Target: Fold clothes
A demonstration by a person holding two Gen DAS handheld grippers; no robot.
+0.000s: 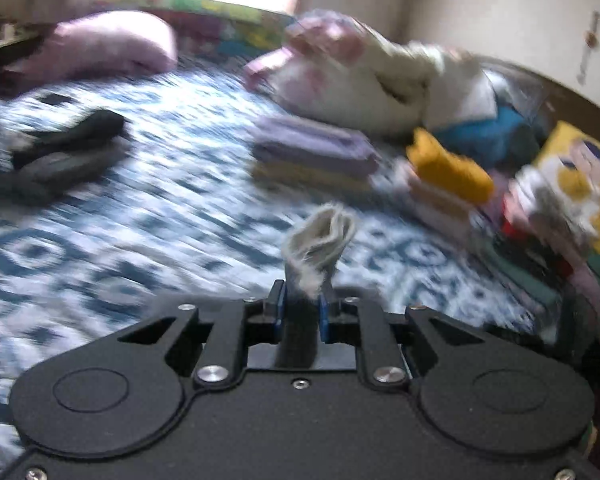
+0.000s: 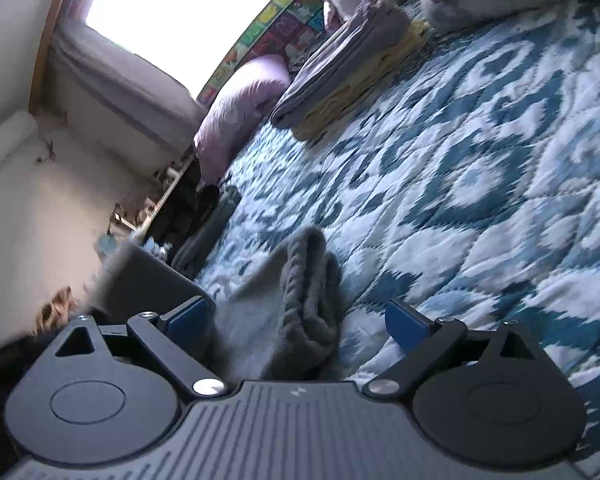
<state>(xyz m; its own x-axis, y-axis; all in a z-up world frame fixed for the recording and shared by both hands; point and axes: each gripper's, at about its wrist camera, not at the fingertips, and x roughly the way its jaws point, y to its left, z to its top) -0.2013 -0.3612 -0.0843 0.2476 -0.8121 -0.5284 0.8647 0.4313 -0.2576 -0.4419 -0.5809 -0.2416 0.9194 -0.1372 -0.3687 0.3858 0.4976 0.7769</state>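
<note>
My left gripper (image 1: 302, 309) is shut on a grey sock (image 1: 318, 242); its pale cuff sticks up past the blue pads above the blue and white quilt (image 1: 140, 208). The left wrist view is smeared by motion. In the right wrist view, my right gripper (image 2: 298, 318) stands open, tilted, low over the quilt (image 2: 480, 168). A dark grey knitted garment (image 2: 310, 300), folded into a thick roll, lies between its spread fingers without being pinched. A dark sleeve or cloth (image 2: 140, 276) crosses in front of the left finger.
Folded lilac and yellow cloths (image 1: 312, 152) are stacked mid-bed, with a heap of mixed clothes (image 1: 480, 152) at the right and dark garments (image 1: 64, 148) at the left. A pink pillow (image 2: 240, 108) lies by the bright window (image 2: 180, 12). The bed's edge (image 2: 172, 196) drops off at the left.
</note>
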